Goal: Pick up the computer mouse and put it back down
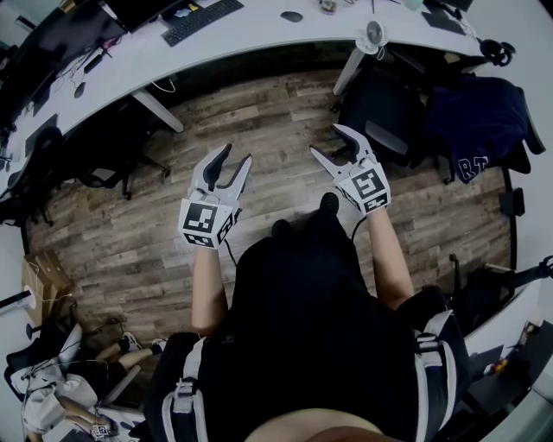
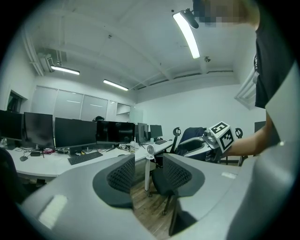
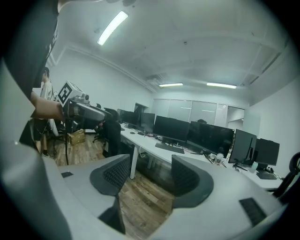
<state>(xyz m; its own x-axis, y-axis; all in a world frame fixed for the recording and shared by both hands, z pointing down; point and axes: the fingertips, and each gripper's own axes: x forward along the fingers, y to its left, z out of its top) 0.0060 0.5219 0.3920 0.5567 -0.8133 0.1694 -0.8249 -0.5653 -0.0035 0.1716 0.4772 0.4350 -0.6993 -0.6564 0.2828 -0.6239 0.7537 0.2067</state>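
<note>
Wooden flooring (image 1: 285, 112) is seen beneath both grippers, short of the white desk (image 1: 259, 34). The left gripper (image 1: 235, 162) and right gripper (image 1: 328, 142) are spread, with nothing between them. The mouse (image 1: 291, 15) lies well apart on the desk; it is best approached low and pinched across its sides.

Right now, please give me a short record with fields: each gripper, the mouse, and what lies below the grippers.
left gripper: open, empty, in the air
right gripper: open, empty, in the air
mouse: on the white desk, right of the keyboard, untouched
below grippers: wooden floor
task: pick-up not yet done
</note>
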